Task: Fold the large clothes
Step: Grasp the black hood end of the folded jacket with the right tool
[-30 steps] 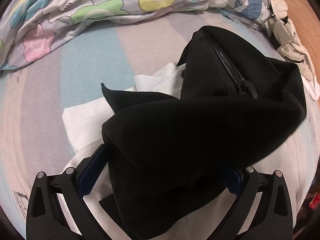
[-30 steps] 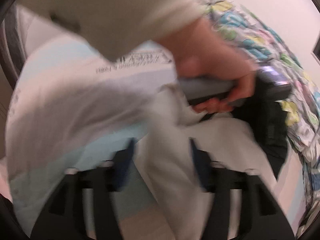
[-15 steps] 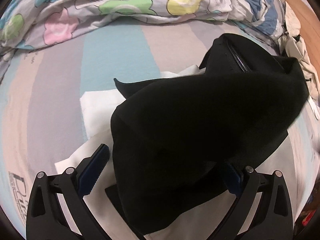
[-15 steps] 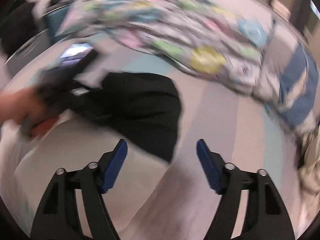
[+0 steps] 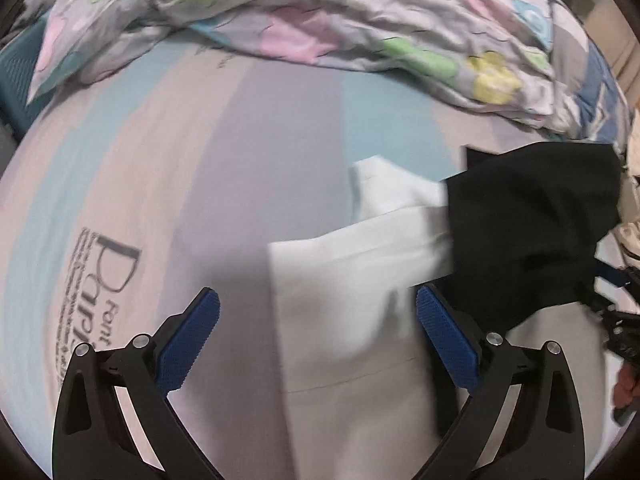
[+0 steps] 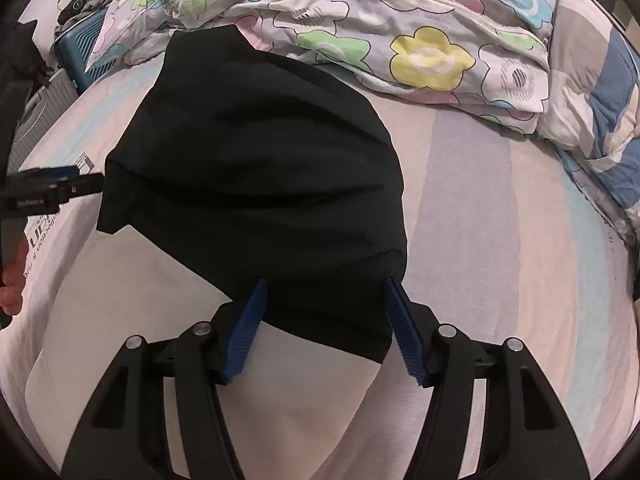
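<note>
black jacket (image 6: 256, 168) at 12 o'clock | right gripper (image 6: 322, 320) jaws wide around hem, not pinched | left gripper (image 5: 316, 336) gaping, empty over white cloth (image 5: 360, 300) | risk: jacket bunches if grabbed one-handed

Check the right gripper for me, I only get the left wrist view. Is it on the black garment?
Observer: The near hem of the black garment lies between the jaws of the right gripper. They stand open, not clamped.
Operator: Where's its far end?
Observer: It runs up to meet the floral duvet.
Operator: And my left gripper, seen from there?
Observer: The left gripper shows side-on, its tip right beside the garment's left corner. Whether it touches, I cannot tell.
</note>
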The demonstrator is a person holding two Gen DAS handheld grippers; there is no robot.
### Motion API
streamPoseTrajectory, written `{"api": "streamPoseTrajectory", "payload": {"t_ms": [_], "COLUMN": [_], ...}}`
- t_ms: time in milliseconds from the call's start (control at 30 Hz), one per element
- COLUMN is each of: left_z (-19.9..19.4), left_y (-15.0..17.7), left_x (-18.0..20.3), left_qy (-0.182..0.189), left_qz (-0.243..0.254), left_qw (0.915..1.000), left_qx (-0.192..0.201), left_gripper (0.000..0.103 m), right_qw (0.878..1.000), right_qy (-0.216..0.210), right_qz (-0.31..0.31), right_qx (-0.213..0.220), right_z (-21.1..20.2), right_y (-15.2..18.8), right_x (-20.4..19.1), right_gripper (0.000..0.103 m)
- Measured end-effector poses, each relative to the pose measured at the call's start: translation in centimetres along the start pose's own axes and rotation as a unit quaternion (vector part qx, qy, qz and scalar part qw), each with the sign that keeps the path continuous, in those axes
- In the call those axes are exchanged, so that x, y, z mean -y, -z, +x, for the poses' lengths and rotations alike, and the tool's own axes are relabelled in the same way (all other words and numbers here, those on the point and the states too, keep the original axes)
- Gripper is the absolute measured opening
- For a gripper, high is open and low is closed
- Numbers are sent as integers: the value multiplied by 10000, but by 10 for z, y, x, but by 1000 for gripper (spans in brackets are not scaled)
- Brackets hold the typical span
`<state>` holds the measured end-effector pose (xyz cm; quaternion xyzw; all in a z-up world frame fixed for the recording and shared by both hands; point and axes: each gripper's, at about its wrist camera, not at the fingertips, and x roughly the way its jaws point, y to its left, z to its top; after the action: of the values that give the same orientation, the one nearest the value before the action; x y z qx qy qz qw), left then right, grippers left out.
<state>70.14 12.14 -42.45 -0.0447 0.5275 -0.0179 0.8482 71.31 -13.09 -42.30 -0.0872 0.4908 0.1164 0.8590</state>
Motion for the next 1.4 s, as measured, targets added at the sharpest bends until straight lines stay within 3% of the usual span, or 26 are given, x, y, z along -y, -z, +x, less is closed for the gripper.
{"api": "streamPoseTrajectory", "payload": {"t_ms": [233, 300, 567, 767, 900, 1000, 1100, 1200, 1333, 1400], "left_z": [28, 33, 19, -2, 2, -13, -27, -21, -23, -36], "left_y": [28, 30, 20, 12, 14, 9, 10, 17, 25, 28], "left_x": [14, 17, 39, 40, 33, 22, 6, -4, -16, -24], "left_qy": [660, 883, 1375, 1678, 1746, 1684, 1730, 1408, 933, 812], "left_qz": [370, 282, 554, 553, 541, 483, 199, 243, 198, 68], "left_qw": [9956, 9936, 9878, 9838, 9827, 9845, 9847, 9897, 9953, 9967], "left_qx": [-557, -642, -484, -305, -286, -100, 60, -67, -143, -55], "left_gripper": [96, 95, 84, 84, 83, 83, 84, 85, 84, 85], "right_qw": [9997, 9989, 9975, 9977, 9977, 9960, 9949, 9962, 9939, 9922], "right_qy": [-6, -94, -521, -619, -642, -784, -810, -677, -1080, -1200], "right_qz": [222, 394, 464, 259, 41, -56, -386, -518, -90, 48], "right_qx": [-143, -233, -127, 90, 230, 416, 458, 204, -187, -334], "right_z": [1, 5, 3, -13, -19, -28, -30, -12, 12, 21], "right_y": [3, 4, -3, -12, -19, -25, -29, -29, -32, -33], "right_x": [19, 23, 8, -14, -37, -57, -84, -109, -106, -105], "right_gripper": [61, 61, 57, 53, 53, 44, 7, 5, 7, 14]}}
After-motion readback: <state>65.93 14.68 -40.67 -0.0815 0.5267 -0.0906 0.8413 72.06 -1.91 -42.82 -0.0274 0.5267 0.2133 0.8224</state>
